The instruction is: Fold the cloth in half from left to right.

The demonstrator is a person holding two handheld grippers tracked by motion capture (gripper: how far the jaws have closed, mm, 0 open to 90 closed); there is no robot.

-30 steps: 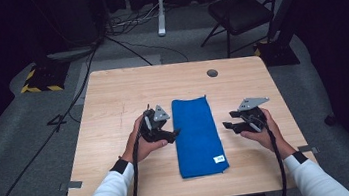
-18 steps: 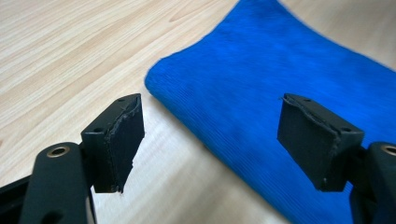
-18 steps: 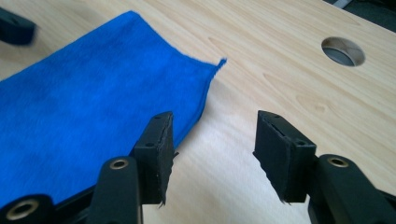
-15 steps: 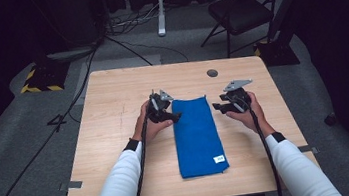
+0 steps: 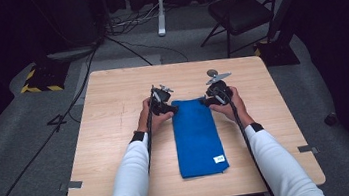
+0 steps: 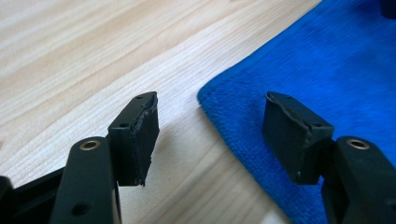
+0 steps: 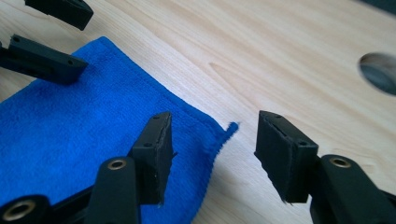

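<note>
Both tongs moved to blue towel (image 5: 196,135) far corners, left (image 6: 210,135) closing, right (image 7: 210,154) open, straddling hems ungripped

A pale wooden table (image 5: 116,135) with a round hole (image 5: 212,72) near its far edge; beyond it stands a dark chair (image 5: 240,12) (cables (image 5: 128,23) trail across the grey floor).

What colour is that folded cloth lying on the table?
The cloth is solid bright blue, with a small white tag near one corner; the left gripper view shows its colour best.
</note>
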